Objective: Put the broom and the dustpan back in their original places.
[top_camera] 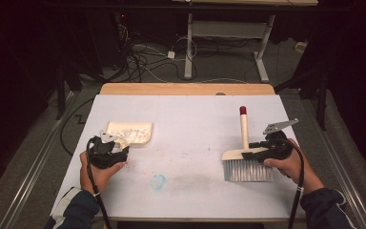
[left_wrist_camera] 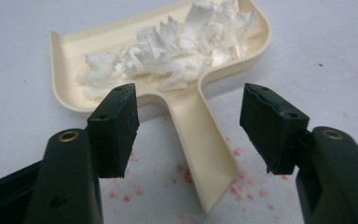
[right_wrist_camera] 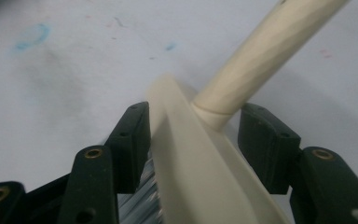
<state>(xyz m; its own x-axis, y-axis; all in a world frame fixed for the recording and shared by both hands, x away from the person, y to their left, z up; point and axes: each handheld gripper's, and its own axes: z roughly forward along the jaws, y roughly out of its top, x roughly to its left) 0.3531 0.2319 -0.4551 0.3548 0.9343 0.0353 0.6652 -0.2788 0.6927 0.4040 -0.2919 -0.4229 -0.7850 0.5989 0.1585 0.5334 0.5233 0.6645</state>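
A cream dustpan lies at the table's left with a heap of white paper shreds in it. Its handle points toward my left gripper, which stands open with one jaw on each side of the handle and touches neither side. In the high view that left gripper sits just in front of the pan. A cream hand brush with a red-tipped handle and pale bristles lies flat at the right. My right gripper is open, and the brush head lies between its jaws.
The white table top carries a faint blue ring stain near the front middle and red specks around the pan's handle. Beyond the far wooden edge, cables and a desk frame stand on the floor.
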